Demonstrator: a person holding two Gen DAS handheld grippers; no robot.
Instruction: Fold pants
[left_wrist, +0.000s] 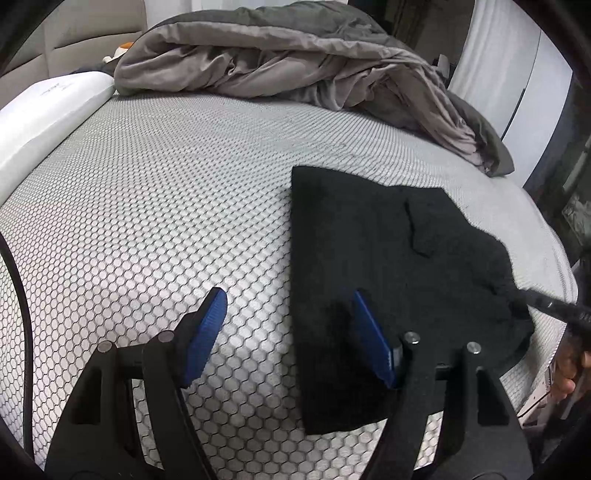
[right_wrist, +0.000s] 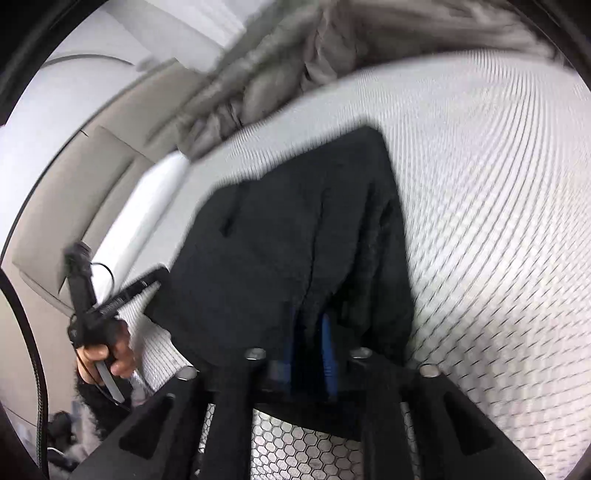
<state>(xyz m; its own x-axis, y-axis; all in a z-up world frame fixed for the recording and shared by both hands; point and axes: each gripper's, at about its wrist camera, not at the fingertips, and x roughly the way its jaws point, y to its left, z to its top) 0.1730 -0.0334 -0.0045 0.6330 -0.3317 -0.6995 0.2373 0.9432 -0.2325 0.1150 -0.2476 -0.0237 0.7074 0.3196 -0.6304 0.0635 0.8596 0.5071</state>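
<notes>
Black pants lie folded into a compact dark shape on the right half of the honeycomb-patterned mattress. My left gripper is open: one blue pad hovers over the bare mattress, the other over the pants' left edge, and nothing is gripped. My right gripper reaches in from the right edge to the pants' near right corner. The right wrist view is blurred; there the right gripper has its blue pads close together with a bunch of the pants between them. A hand holds the left gripper at the left.
A crumpled grey duvet is heaped along the far side of the bed. A white pillow lies far left, before a beige padded headboard. A black cable curves down the left edge. The bed's right edge is near the pants.
</notes>
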